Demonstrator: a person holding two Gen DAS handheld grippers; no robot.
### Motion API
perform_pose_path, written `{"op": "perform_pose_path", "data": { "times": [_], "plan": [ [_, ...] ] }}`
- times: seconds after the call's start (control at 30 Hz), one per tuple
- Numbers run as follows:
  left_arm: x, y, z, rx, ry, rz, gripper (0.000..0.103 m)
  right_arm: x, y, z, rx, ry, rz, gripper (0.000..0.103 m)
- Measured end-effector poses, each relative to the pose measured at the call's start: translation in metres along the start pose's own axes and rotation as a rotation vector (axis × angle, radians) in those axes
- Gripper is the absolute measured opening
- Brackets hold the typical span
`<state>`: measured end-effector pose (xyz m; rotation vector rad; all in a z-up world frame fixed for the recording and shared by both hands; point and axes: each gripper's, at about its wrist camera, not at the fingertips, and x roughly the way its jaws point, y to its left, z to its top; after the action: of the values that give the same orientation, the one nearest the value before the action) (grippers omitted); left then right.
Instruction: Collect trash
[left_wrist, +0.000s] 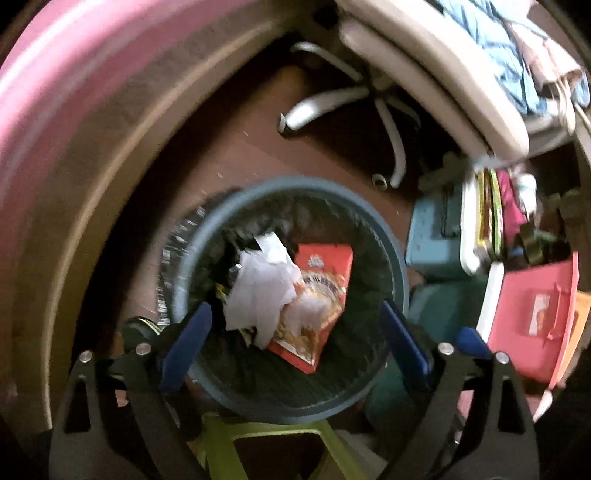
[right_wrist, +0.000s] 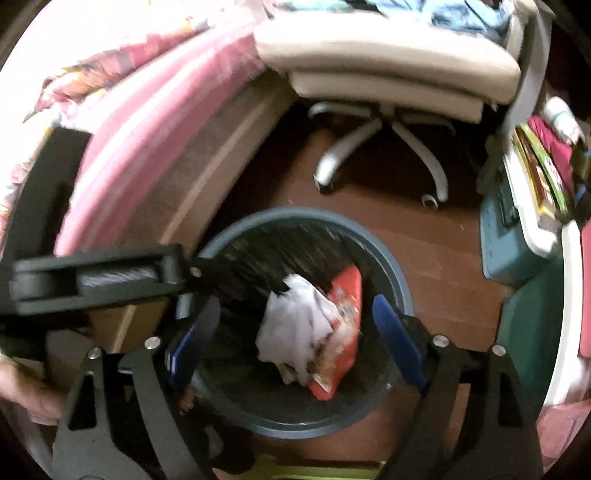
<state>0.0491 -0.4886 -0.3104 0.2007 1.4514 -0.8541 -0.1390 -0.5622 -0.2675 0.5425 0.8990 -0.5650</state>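
Directly below both wrists: trash bin (left_wrist: 397, 266), round, blue-grey rim, black liner, standing on brown floor (left_wrist: 236, 140).

Left gripper (left_wrist: 295, 343): blue fingers (left_wrist: 188, 339) spread wide, nothing between them, no contact with anything. It points steeply down into the bin mouth.

Right gripper (right_wrist: 295, 343): fingers (right_wrist: 397, 343) likewise spread wide and empty. In the right wrist view the left gripper's black body crosses from the left edge, its tip over the bin's near-left rim. A hand (right_wrist: 26, 391) shows at the lower left edge.

Trash location: white crumpled paper (left_wrist: 262, 291) and red snack packet (left_wrist: 321, 288) both lie inside the bin, clear of either gripper and below the fingertips. Paper lies over the left part of the packet. The packet's long axis runs roughly from the far side of the bin toward the near side, slightly tilted. Seen from the left wrist the pile sits almost centred between the fingers; seen from the right wrist it sits centred to slightly right. Neither hand is clearly nearer.

Judgement: this load is deposited. The next move is a lift out and away from the bin, not a reach; no further trash is identifiable on the visible floor.

Writing: the packet carries a white logo near its top and printed artwork lower down; blurred, not readable.

Farther off: green stool frame (left_wrist: 221, 443) at the near edge, pink bed edge (left_wrist: 55, 110) left, office chair (left_wrist: 388, 122) beyond, blue box (left_wrist: 432, 240) and pink folder (left_wrist: 524, 314) to the right.
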Motion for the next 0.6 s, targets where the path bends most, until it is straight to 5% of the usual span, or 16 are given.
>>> {"op": "perform_pose_path", "data": {
  "times": [0.37, 0.6],
  "plan": [
    [-0.165, 0.037, -0.015, -0.174, -0.381, 0.018, 0.090, -0.091, 0.076, 0.046, -0.121, -0.174, 0.186, 0.093],
    [-0.276, 0.080, -0.055, -0.310, -0.580, 0.036, 0.090, -0.153, 0.146, 0.066, -0.218, -0.278, 0.335, 0.098]
  ]
}}
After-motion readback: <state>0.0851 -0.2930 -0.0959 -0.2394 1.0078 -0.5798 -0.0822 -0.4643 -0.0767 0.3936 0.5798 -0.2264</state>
